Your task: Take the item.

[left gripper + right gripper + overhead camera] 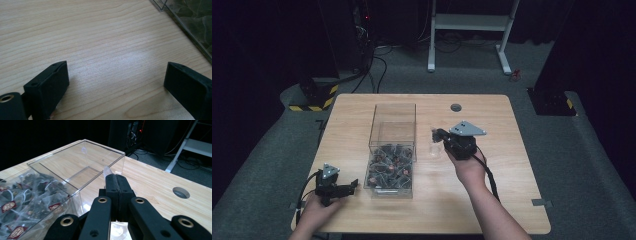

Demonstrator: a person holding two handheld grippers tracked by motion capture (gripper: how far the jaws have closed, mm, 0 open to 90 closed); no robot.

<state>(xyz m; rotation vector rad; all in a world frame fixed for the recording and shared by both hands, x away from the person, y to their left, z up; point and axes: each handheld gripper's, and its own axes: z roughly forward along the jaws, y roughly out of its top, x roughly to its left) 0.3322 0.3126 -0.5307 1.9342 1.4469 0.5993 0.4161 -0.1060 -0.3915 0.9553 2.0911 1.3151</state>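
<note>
A clear plastic box point(394, 106) stands mid-table; its near compartment holds several tea bags point(389, 167), its far compartment is bare. In the right gripper view the box point(75, 147) lies ahead and to the left, with tea bags point(30, 195) at lower left. My right gripper point(435, 134) is just right of the box, shut point(115, 178) on the thin edge of a small clear cup point(432, 148) that hangs below the jaws point(117, 232). My left gripper point(352, 185) rests near the box's front left corner, open point(116, 75) over bare wood, the box wall point(185, 22) to its right.
The wooden table point(492, 200) has a round cable hole point(455, 107) at the back middle. Beyond the table stand a white frame point(469, 22), cables on the floor and a black-and-yellow base point(314, 97).
</note>
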